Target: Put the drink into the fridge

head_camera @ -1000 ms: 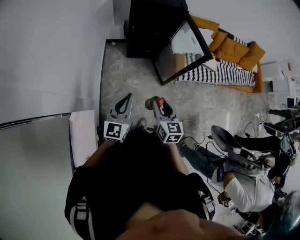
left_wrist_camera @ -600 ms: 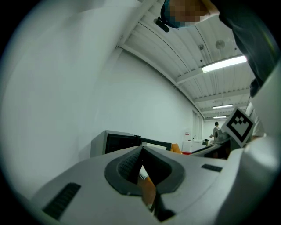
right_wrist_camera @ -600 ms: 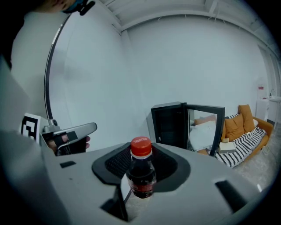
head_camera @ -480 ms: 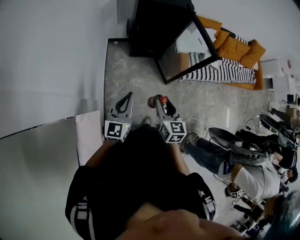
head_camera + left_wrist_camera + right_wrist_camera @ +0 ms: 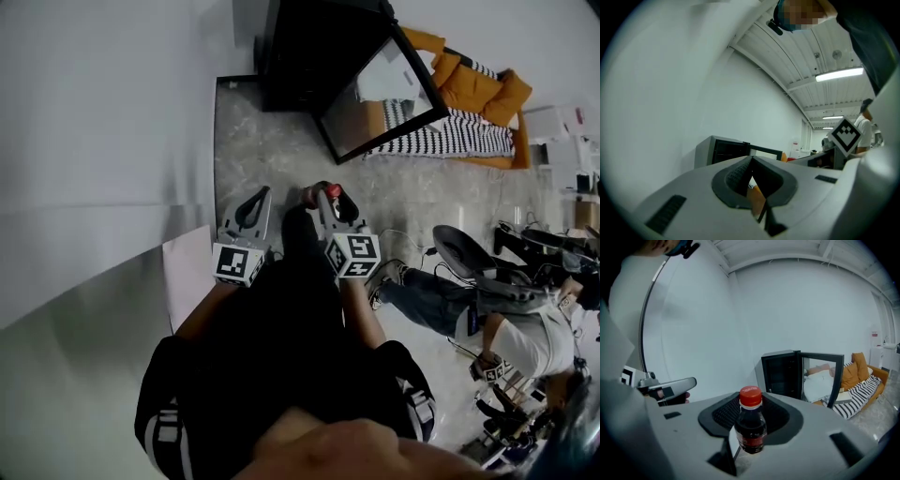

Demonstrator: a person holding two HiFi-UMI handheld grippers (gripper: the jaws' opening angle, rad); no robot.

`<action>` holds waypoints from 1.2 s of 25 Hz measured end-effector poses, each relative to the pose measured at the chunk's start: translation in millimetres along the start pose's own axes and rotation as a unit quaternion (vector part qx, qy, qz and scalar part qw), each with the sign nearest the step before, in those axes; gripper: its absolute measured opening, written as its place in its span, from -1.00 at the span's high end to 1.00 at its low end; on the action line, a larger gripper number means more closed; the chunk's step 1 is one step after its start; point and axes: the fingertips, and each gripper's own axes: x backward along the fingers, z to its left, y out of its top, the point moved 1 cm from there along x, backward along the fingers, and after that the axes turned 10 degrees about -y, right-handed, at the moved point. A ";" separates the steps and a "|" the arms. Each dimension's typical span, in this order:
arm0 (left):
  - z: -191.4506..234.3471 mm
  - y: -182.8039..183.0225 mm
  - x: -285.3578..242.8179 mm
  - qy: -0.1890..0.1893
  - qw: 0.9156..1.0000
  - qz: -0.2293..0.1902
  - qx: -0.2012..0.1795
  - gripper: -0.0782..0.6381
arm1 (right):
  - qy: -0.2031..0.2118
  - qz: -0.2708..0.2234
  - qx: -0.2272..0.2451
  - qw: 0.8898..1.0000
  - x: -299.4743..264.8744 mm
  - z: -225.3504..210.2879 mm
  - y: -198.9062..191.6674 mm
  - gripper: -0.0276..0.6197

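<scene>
One drink (image 5: 751, 427), a dark bottle with a red cap, stands upright, clamped in the right hand-held gripper (image 5: 330, 199). The left hand-held gripper (image 5: 751, 161) beside it is clenched on nothing. Well ahead, the fridge (image 5: 780, 373) stands on the floor (image 5: 272, 150), its door (image 5: 820, 378) open.
</scene>
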 end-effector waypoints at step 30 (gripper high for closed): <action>94.7 -3.5 -207.4 0.025 0.999 0.044 -0.003 0.77 | 0.030 0.011 0.010 0.999 -195.8 -96.7 72.9 0.50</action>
